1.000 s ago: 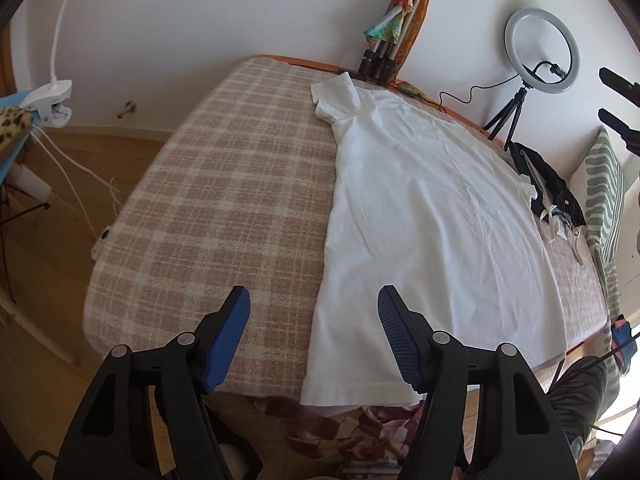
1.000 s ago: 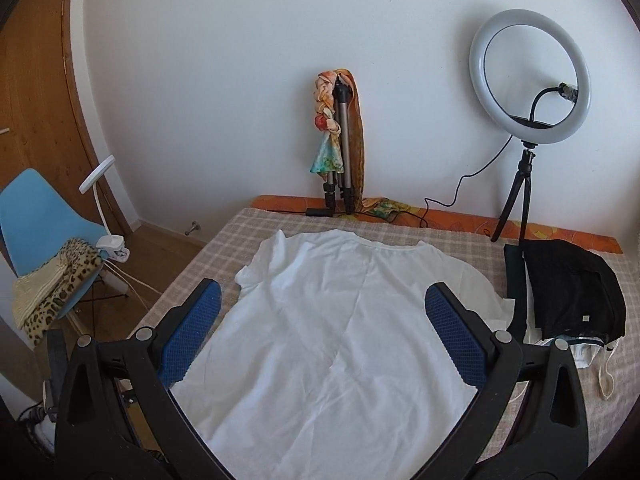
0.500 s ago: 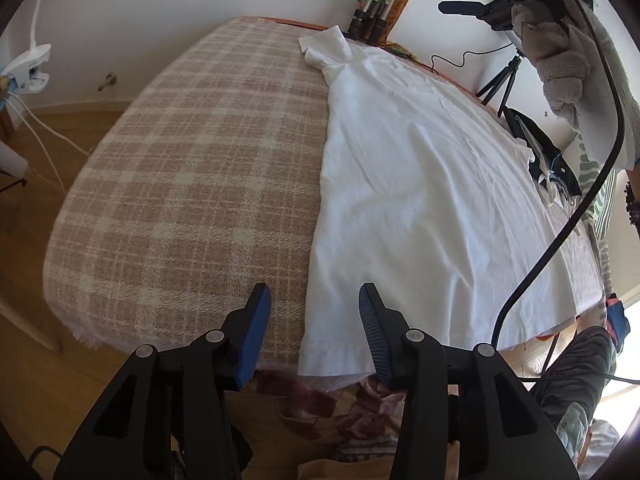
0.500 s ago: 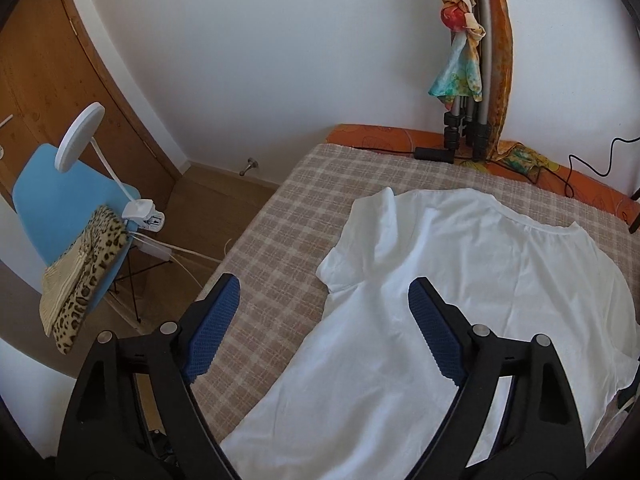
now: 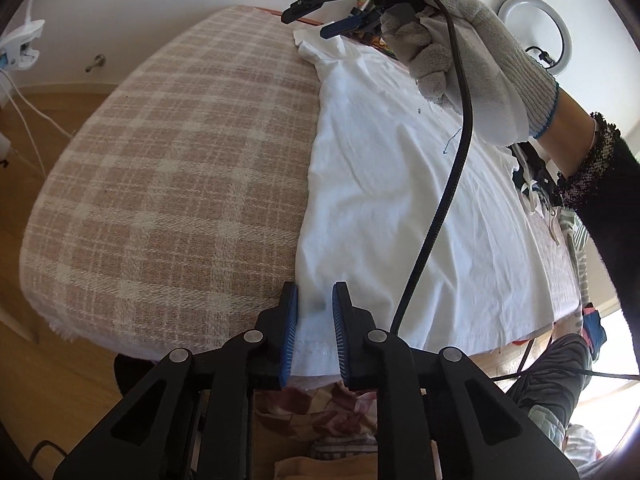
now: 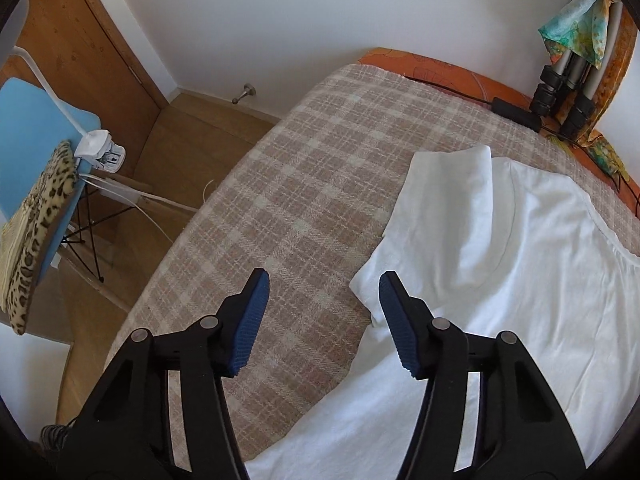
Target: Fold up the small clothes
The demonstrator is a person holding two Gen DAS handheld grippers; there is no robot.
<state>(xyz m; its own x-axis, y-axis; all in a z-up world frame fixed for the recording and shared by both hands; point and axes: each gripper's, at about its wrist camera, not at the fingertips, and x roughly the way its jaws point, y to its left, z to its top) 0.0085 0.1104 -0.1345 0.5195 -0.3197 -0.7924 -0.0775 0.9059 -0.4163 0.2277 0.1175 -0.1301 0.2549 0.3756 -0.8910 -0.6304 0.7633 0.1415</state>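
Note:
A white T-shirt (image 5: 400, 184) lies flat on a pink plaid blanket (image 5: 180, 168). My left gripper (image 5: 314, 320) sits at the shirt's near left hem corner, its jaws narrow with the hem edge between them but a gap still showing. My right gripper (image 6: 320, 308) is open above the shirt's left sleeve (image 6: 440, 216), one finger over the blanket, the other at the sleeve edge. The right gripper (image 5: 332, 20) also shows far off in the left wrist view, held by a gloved hand (image 5: 472, 52).
The plaid blanket (image 6: 288, 200) covers a bed whose left edge drops to a wood floor (image 6: 192, 136). A blue chair (image 6: 36, 152) with a leopard cloth stands left. Tripod legs (image 6: 560, 88) and a ring light (image 5: 532, 32) stand at the back. Dark items (image 5: 532, 172) lie at the shirt's right.
My left gripper has come down to the hem corner and narrowed its jaws around it. My right gripper has moved left and down over the sleeve and narrowed somewhat.

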